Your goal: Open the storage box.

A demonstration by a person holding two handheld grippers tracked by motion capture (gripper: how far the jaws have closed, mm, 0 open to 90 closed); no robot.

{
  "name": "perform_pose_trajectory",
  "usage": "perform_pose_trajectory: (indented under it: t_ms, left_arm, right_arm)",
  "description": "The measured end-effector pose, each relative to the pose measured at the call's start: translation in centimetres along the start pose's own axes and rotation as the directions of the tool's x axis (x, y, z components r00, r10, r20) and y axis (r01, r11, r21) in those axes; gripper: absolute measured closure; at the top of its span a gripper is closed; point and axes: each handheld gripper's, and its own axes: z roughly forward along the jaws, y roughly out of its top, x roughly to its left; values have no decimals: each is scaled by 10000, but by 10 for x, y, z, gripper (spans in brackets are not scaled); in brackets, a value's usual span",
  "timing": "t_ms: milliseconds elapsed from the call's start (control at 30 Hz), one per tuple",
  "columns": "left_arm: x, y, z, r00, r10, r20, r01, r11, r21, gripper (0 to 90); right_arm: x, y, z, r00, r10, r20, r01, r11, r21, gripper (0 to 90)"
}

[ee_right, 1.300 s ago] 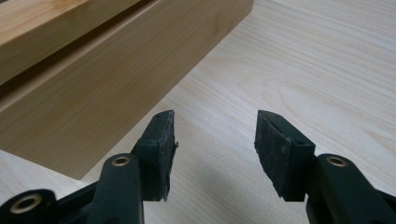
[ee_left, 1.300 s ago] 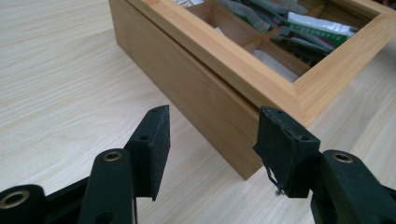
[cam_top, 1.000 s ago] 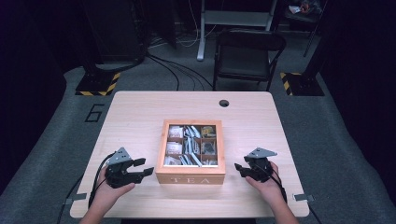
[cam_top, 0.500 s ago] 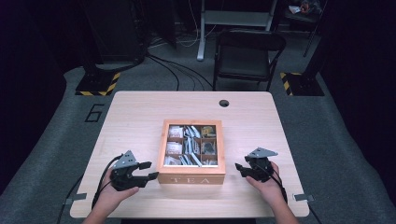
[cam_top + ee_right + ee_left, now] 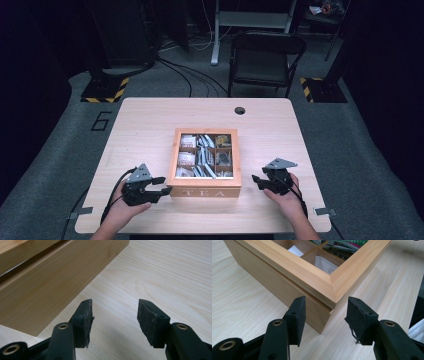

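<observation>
box: wooden tea box [image 5: 205, 162], lid open, sits a bit toward the near side of the surface [image 5: 150, 117], middle left-to-right, front face marked TEA facing the person
inside: dividers with tea packets [image 5: 202, 156] in the compartments, can't really read them
left gripper: left gripper [image 5: 152, 186] is right at the box's near left corner. In the left gripper view [image 5: 325, 312] the jaws straddle that corner [image 5: 329, 307] and have just been closing in, but there's a gap on both sides, pads not pressing on the wood yet
right gripper: right gripper [image 5: 262, 181] sits near the box's right side, not touching. Jaws apart, bare surface between them in the right gripper view [image 5: 115, 312], box wall off to one side
edges: near front of the box is close to the surface's near edge, so not much slack there
room: lots of bare surface behind the box and out to both sides
extras: cable hole [image 5: 240, 110] near the far edge, folding chair [image 5: 265, 55] beyond it
</observation>
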Motion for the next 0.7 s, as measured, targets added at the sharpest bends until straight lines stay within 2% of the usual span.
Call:
perform_pose_trajectory:
  t_ms: [133,167,267,333,367,400,467,567,700]
  left_arm:
    - [-2,0,2,10000,-25,-11,25,10000,68,538]
    - [-3,1,2,9999,109,-26,-109,9999,105,548]
    - [-5,1,3,9999,131,-47,-130,9998,119,567]
    - [-7,1,5,9995,226,-235,-225,9997,60,578]
    - [-7,2,4,9994,276,-196,-272,9993,237,585]
    - [-8,2,5,9993,232,-287,-226,9995,206,585]
    - [-8,3,5,9990,157,-414,-147,9996,241,595]
    - [-8,4,5,9993,113,-370,-102,9995,291,601]
    - [-8,5,5,9992,24,-407,-14,9997,248,600]
  right_arm:
    - [0,0,0,10000,-51,-21,51,10000,37,455]
    - [0,0,0,10000,-53,-32,53,10000,28,455]
    - [0,0,0,10000,-50,-33,50,10000,26,455]
    - [1,1,-1,9999,-111,-67,110,9999,-37,455]
    - [1,1,-1,9999,-138,-75,138,9999,-29,456]
    - [2,1,-1,9999,-43,-98,42,10000,-48,455]
    - [2,1,-1,9998,-178,-92,177,9998,-53,454]
    - [2,3,-2,9999,-67,-149,65,9999,-103,452]
    - [3,7,-7,9995,-180,-268,173,9995,-256,451]
